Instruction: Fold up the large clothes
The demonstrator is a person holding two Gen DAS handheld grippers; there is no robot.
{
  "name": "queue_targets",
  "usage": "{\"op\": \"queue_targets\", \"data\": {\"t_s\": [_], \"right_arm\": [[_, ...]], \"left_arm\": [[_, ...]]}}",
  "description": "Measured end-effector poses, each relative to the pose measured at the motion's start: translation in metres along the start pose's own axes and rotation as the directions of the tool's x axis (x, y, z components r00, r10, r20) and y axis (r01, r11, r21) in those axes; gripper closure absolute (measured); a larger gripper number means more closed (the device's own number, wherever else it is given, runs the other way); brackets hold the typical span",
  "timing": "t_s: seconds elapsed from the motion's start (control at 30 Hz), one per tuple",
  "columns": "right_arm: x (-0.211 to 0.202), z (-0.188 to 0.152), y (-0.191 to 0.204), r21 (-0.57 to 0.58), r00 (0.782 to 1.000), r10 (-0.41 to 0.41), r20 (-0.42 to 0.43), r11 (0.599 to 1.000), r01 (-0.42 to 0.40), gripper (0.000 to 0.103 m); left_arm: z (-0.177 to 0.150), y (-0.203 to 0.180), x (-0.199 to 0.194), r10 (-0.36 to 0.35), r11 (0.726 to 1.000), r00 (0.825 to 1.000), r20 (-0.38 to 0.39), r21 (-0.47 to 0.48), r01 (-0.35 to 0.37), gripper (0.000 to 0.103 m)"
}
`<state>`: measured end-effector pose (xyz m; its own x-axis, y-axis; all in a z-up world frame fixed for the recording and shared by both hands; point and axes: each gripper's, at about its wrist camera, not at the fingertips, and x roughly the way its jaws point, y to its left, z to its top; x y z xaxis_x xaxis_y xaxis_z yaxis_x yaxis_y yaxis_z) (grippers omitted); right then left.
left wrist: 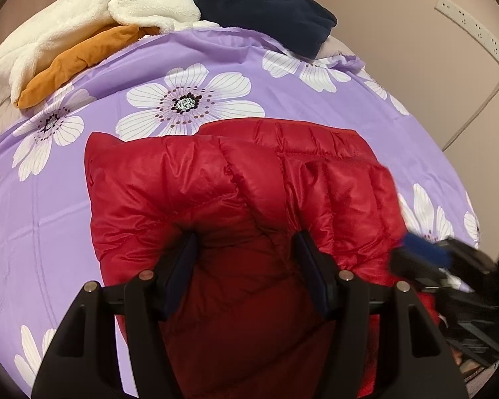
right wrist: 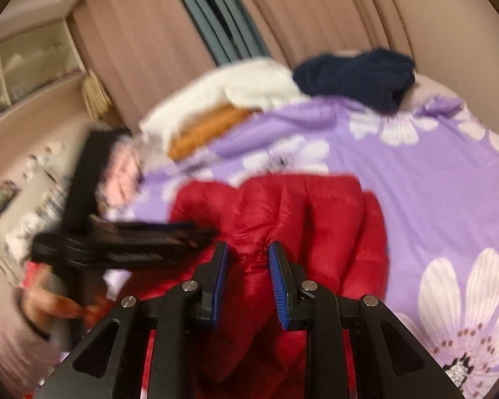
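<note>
A red puffer jacket (left wrist: 243, 193) lies bunched on the bed's purple flowered sheet (left wrist: 116, 226). The left gripper (left wrist: 246, 249) has its fingers (left wrist: 183, 259) spread wide and released, pressed against the jacket's padding. The right gripper (right wrist: 248, 262) holds its blue-padded fingers (right wrist: 277, 276) parted over a red fold; whether they pinch it is unclear. White (left wrist: 83, 23), orange (left wrist: 80, 63) and navy garments (left wrist: 266, 10) are piled at the far edge.

Our black plastic left hand-held gripper (left wrist: 246, 242) and right hand-held gripper (right wrist: 248, 252) show silver pivot screws; the right's ribbed pads (right wrist: 277, 286) are blue.
</note>
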<state>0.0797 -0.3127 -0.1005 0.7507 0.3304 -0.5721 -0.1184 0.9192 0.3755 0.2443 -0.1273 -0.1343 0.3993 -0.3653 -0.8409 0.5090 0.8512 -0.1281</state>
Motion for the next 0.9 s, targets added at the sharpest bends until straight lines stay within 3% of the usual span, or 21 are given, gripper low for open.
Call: {"op": "queue_targets", "data": {"t_s": [0.1,0.23,0.43,0.7,0.9], "right_arm": [[0.014,-0.011,-0.015,0.051,0.999,0.001,-0.049,0.999,0.002,0.079],[0.016,-0.02,-0.023,0.091,0.999,0.011,-0.054,0.996,-0.006,0.081],[0.003,-0.019,-0.016,0.096,0.999,0.023,-0.036,0.995,-0.019,0.081],[-0.037,-0.02,0.009,0.034,1.0,-0.022,0.02,0.999,0.022,0.079],[-0.061,-0.03,0.042,-0.061,0.996,0.061,0.058,0.996,-0.057,0.079]], "left_arm": [[-0.001,-0.002,0.004,0.002,1.0,1.0,0.002,0.014,-0.002,0.043],[-0.004,-0.006,0.002,0.013,1.0,1.0,0.01,0.016,-0.013,0.043],[-0.028,-0.004,-0.044,-0.038,0.999,0.997,0.062,-0.027,0.04,0.041],[-0.074,-0.004,-0.061,-0.029,0.999,0.997,0.066,-0.023,0.031,0.041],[-0.082,-0.008,-0.066,-0.056,0.998,0.995,0.078,-0.015,0.057,0.039]]}}
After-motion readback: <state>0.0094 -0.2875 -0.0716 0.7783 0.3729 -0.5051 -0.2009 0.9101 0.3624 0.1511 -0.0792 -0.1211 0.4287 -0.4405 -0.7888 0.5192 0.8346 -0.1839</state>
